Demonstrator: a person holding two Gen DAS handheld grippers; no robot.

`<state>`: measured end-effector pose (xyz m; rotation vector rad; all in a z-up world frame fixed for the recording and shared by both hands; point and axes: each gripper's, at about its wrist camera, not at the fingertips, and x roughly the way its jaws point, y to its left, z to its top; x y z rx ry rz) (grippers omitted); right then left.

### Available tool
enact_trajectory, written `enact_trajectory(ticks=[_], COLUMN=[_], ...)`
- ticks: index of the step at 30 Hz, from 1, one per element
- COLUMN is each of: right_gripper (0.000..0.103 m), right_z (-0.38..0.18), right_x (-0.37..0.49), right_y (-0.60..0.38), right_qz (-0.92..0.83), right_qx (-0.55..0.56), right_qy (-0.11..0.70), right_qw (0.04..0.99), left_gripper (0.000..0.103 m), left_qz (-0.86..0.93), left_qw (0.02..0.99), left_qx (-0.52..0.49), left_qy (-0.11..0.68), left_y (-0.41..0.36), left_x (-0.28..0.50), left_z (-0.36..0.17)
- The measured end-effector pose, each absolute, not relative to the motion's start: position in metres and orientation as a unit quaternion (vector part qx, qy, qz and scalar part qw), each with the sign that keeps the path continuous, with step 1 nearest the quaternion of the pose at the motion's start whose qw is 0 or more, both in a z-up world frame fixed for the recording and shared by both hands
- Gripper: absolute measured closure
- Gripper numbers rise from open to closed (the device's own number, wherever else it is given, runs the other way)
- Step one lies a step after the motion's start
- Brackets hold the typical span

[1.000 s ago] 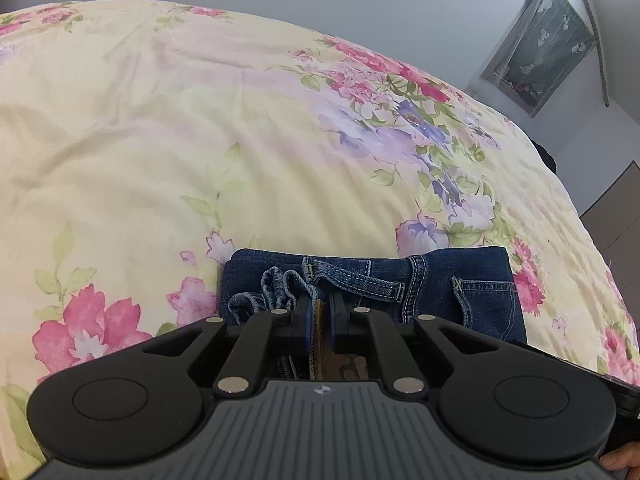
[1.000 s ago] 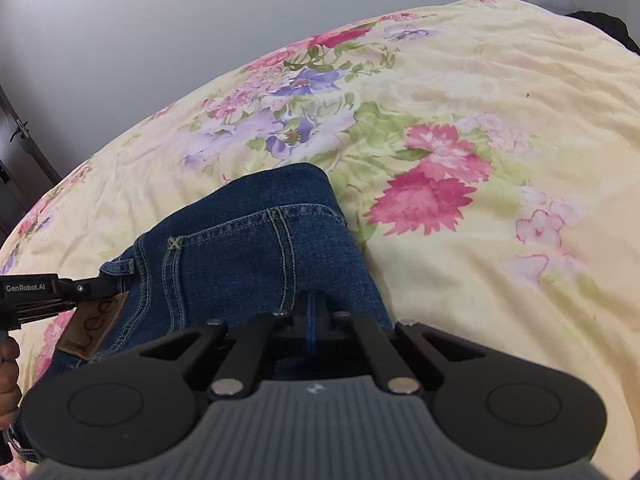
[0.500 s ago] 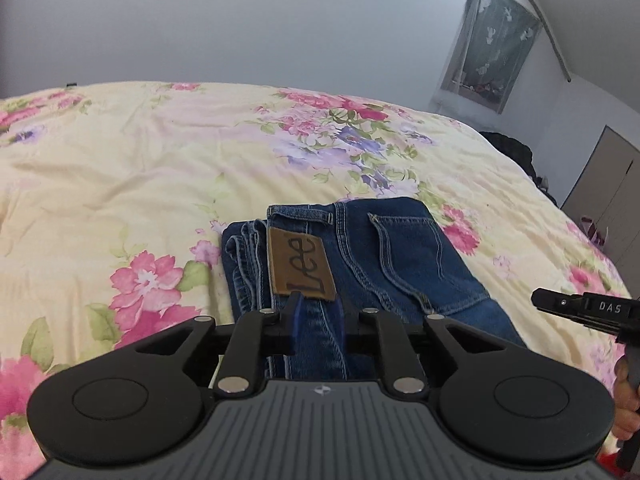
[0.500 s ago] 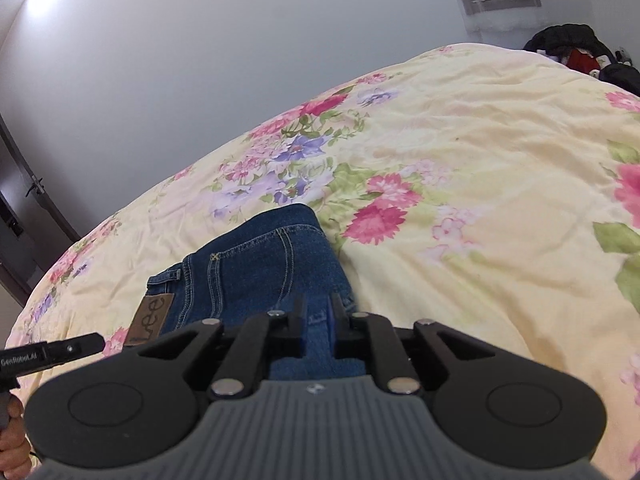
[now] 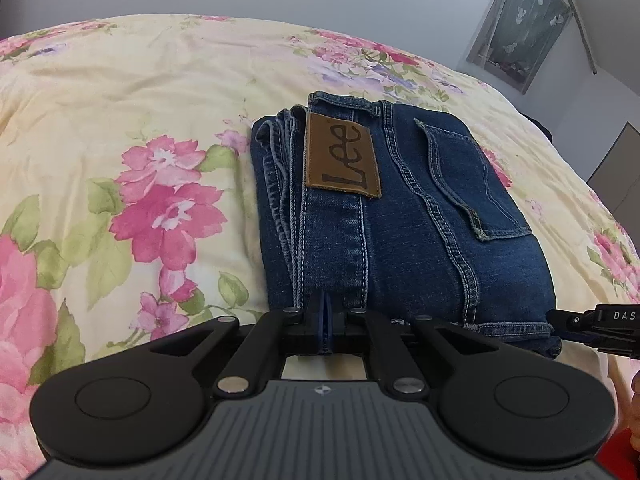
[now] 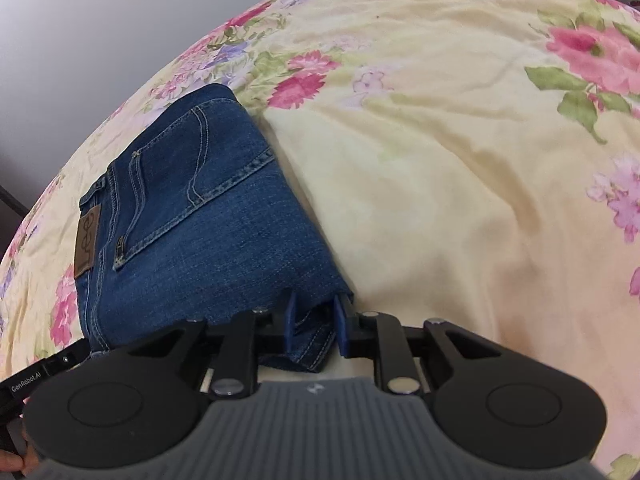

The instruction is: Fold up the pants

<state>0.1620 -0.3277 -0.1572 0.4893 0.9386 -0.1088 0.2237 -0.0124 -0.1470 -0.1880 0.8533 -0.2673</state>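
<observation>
Dark blue jeans (image 5: 400,220) lie folded in a compact rectangle on the floral bedspread (image 5: 120,100), brown Lee patch (image 5: 340,160) on top. My left gripper (image 5: 325,320) sits at the near edge of the stack, pads pressed together with no cloth showing between them. In the right wrist view the jeans (image 6: 200,220) run up and to the left. My right gripper (image 6: 315,318) is at their near right corner. Its jaws are opening, and the loose denim corner lies between the parted pads. Each gripper's tip shows in the other's view: right gripper (image 5: 560,320), left gripper (image 6: 76,354).
The bedspread (image 6: 440,160) spreads wide to the right of the jeans and to their left. A grey wall rises behind the bed, with a hanging cloth (image 5: 520,28) at the upper right and a door (image 5: 616,168) beyond. A hand (image 6: 12,460) shows at the lower left.
Both grippers have drawn back to the near edge of the jeans. The left one let go of the denim and shut empty. The right one's jaws have parted.
</observation>
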Motion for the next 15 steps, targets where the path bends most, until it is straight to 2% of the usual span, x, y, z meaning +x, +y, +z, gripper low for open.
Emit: enact_trajectory(ticks=[4, 8, 9, 10, 12, 14, 15], right_gripper=[0.087, 0.087, 0.087, 0.086, 0.085, 0.073, 0.063], right_z=[-0.152, -0.142, -0.139, -0.136, -0.131, -0.129, -0.128], right_x=[0.163, 0.152, 0.147, 0.144, 0.142, 0.145, 0.147], right_y=[-0.313, -0.326, -0.330, -0.333, -0.336, -0.334, -0.333], right_qz=[-0.057, -0.056, -0.057, -0.059, -0.061, -0.063, -0.065], right_qx=[0.184, 0.227, 0.245, 0.257, 0.266, 0.260, 0.253], right_qy=[0.443, 0.407, 0.391, 0.377, 0.354, 0.341, 0.334], right_qw=[0.876, 0.883, 0.885, 0.888, 0.894, 0.901, 0.906], left_gripper=[0.097, 0.096, 0.093, 0.082, 0.069, 0.064, 0.057], left_qz=[-0.127, -0.126, -0.125, -0.117, -0.104, -0.103, -0.102], left_qw=[0.896, 0.904, 0.905, 0.908, 0.910, 0.911, 0.911], left_qx=[-0.103, -0.115, -0.116, -0.117, -0.115, -0.114, -0.118], left_qy=[0.413, 0.392, 0.389, 0.386, 0.385, 0.382, 0.382], left_y=[-0.009, -0.002, -0.001, 0.001, 0.003, 0.005, 0.007], left_x=[0.221, 0.212, 0.211, 0.210, 0.211, 0.212, 0.213], left_z=[-0.147, -0.139, -0.137, -0.133, -0.128, -0.125, -0.123])
